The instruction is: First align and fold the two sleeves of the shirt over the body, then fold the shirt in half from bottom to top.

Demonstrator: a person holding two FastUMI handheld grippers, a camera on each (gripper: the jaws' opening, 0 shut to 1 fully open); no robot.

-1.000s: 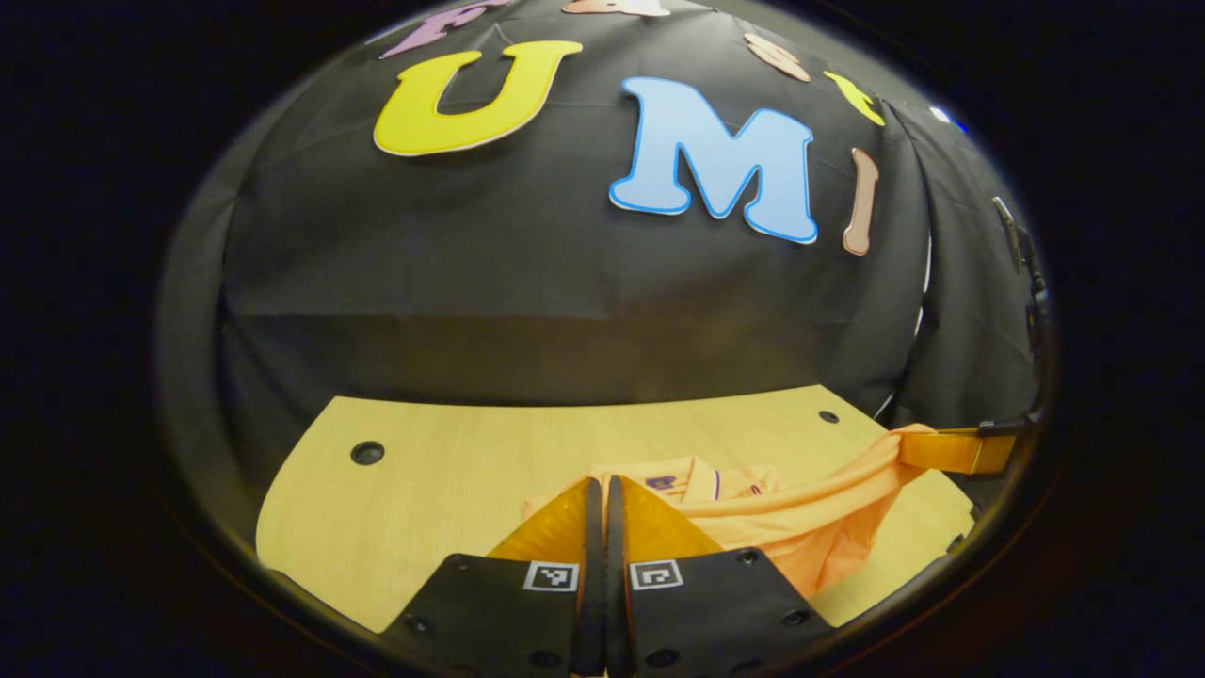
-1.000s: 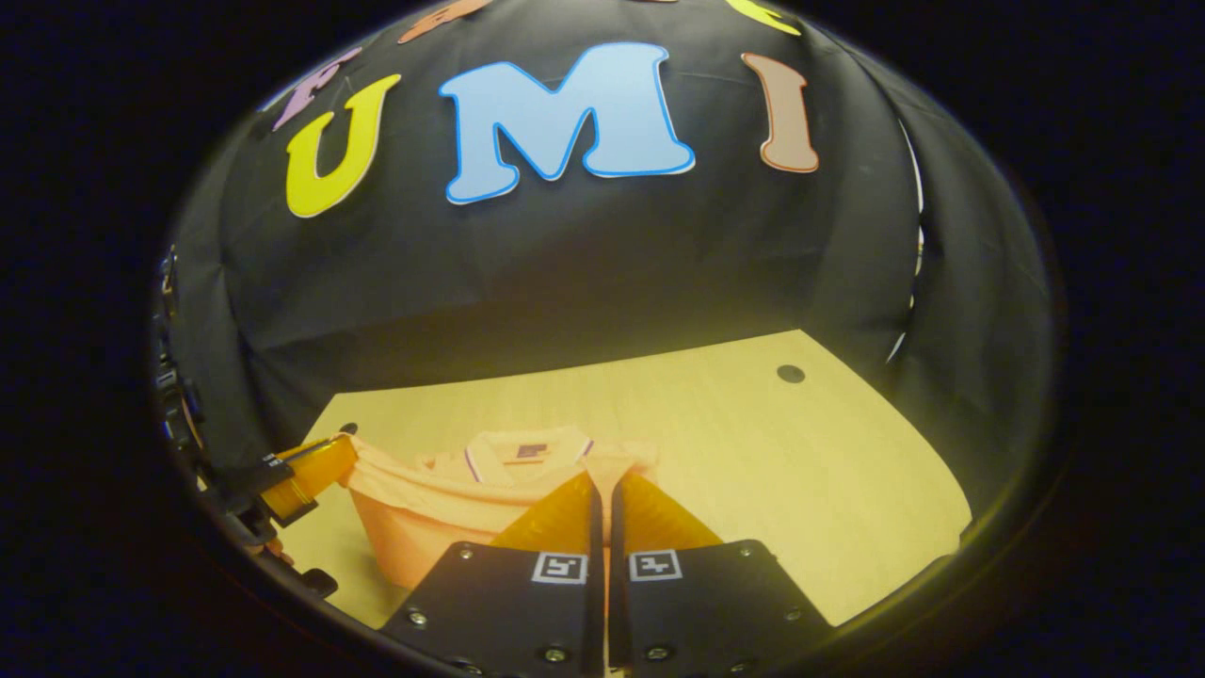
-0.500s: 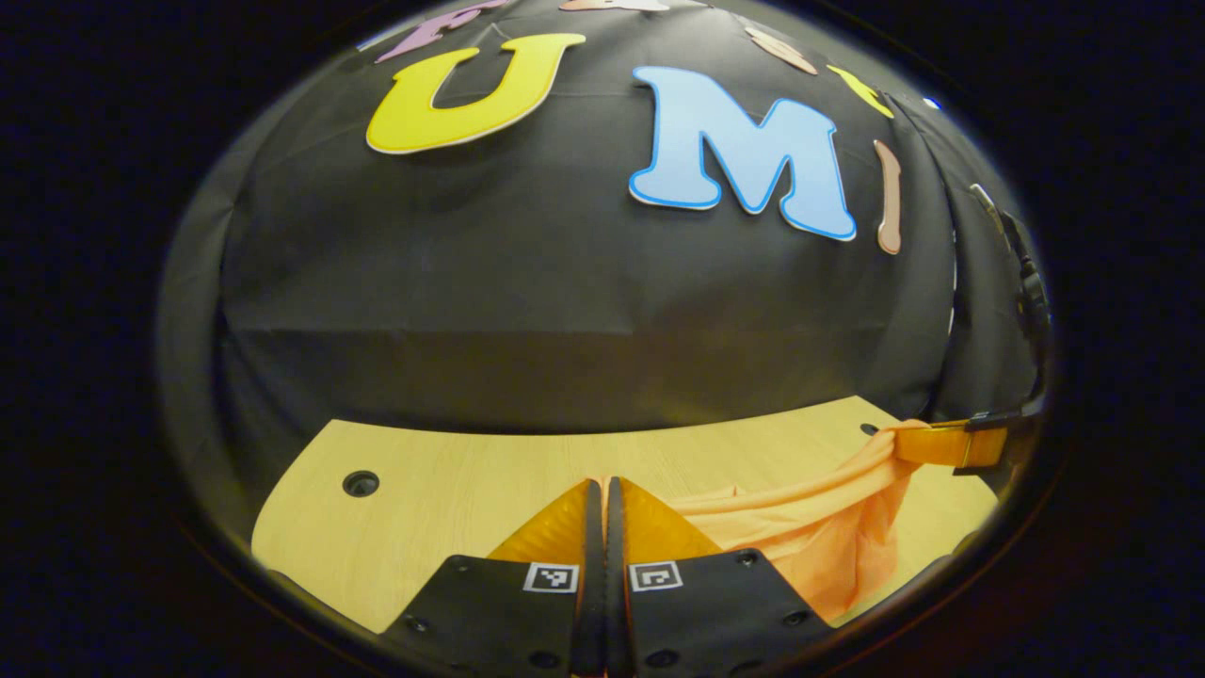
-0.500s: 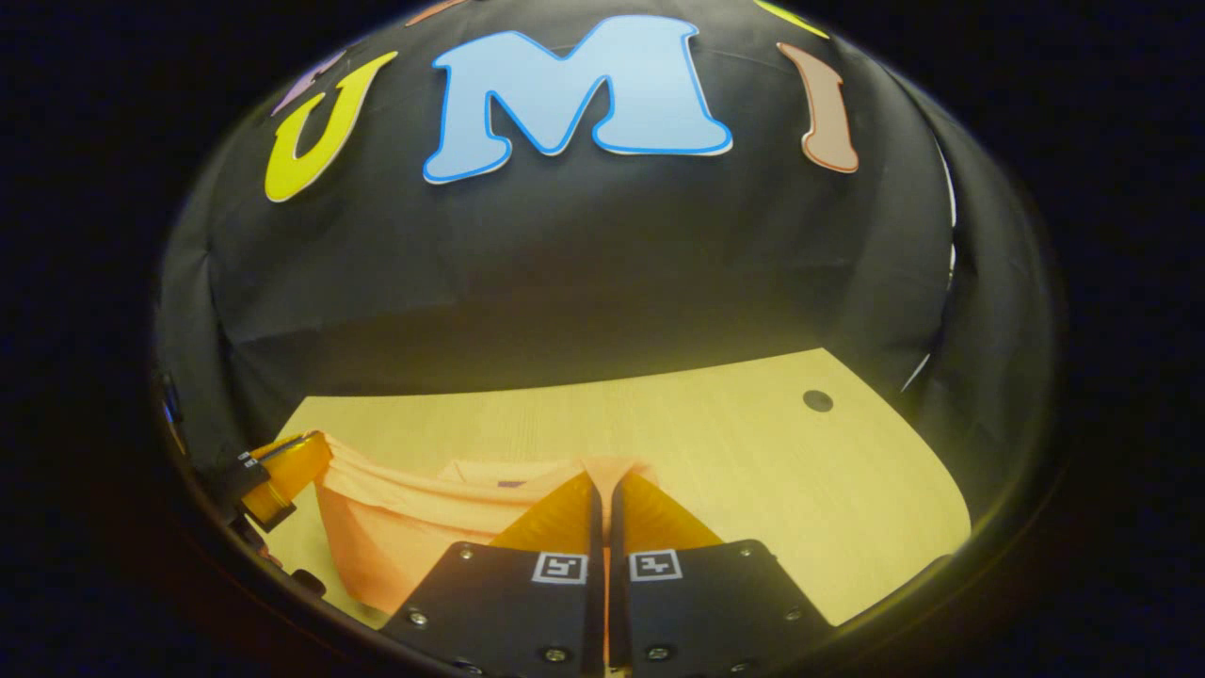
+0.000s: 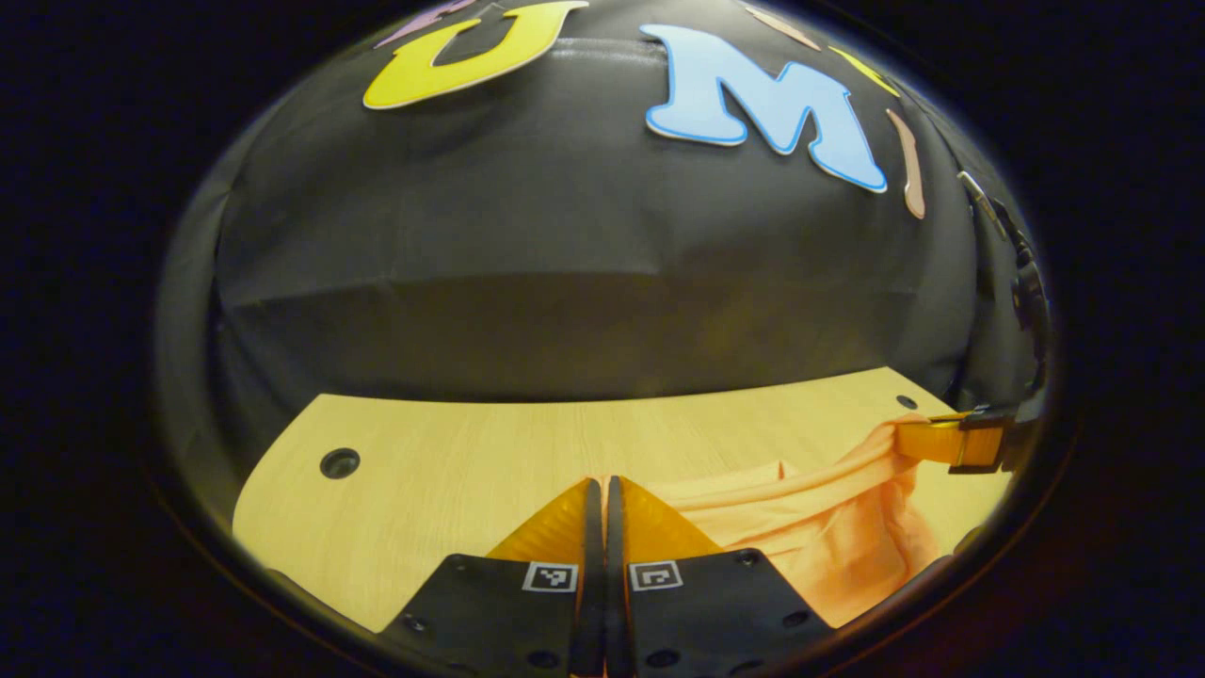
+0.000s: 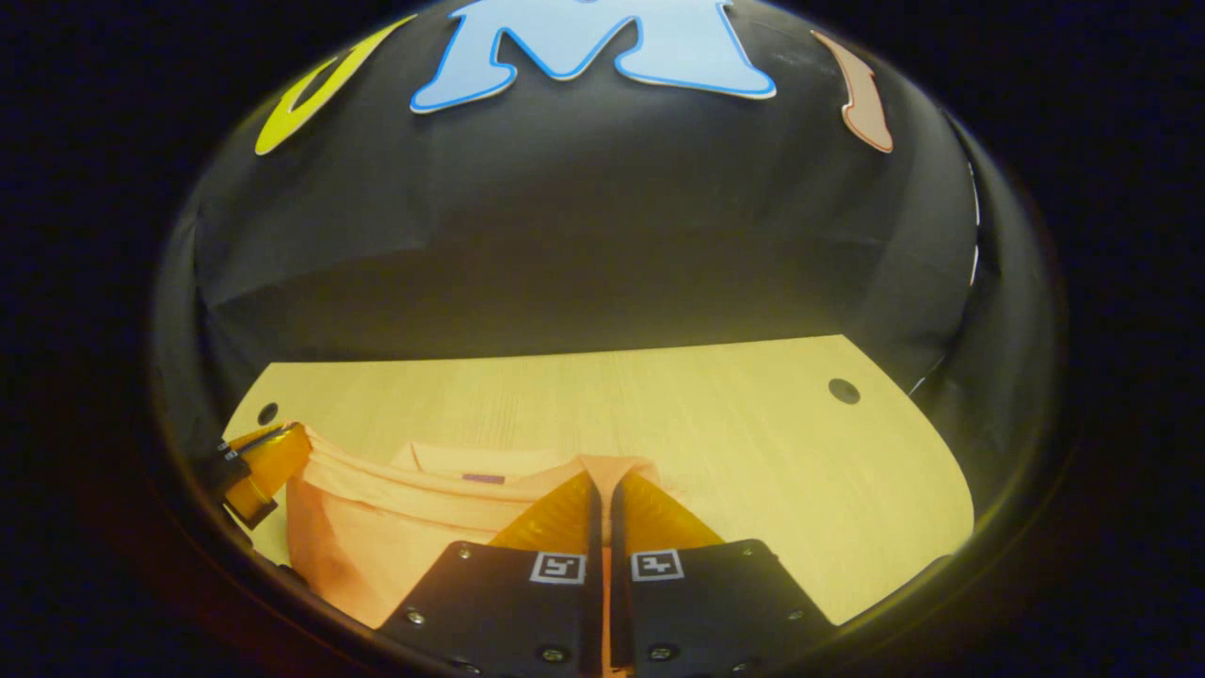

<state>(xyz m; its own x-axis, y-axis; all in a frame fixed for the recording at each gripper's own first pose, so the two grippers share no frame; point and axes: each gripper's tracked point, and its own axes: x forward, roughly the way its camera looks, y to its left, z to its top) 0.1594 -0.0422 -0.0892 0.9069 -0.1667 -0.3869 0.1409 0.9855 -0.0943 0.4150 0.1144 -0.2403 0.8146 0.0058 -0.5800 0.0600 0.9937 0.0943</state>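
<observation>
Between the two pairs of closed fingers hangs the bottom hem of an orange polo shirt (image 6: 377, 527), lifted off the pale wooden table (image 6: 734, 443) and stretched as a band from one gripper to the other. The left gripper (image 5: 597, 485) has its fingers drawn together with cloth running off from their tips to the right; the right gripper (image 6: 602, 478) is likewise closed, with orange fabric showing at the tips and to their left. In each view the other gripper appears far out at the edge with cloth bunched in its fingers. Beyond the raised hem, just ahead of the right gripper's tips, the collar with its dark placket mark lies on the table, so the hem seems nearly over the neckline and the bottom-to-top fold looks close to done.

The shirt looks light, thin and limp: it sags in a soft belly below the taut hem and will crease or drift if one corner leads. It seems to offer little slip risk, but a small pinch can pull out under tension. The hem corners, where both grippers hold, are the sensible places; lowering them level and together should lay the edge straight along the shoulders.
</observation>
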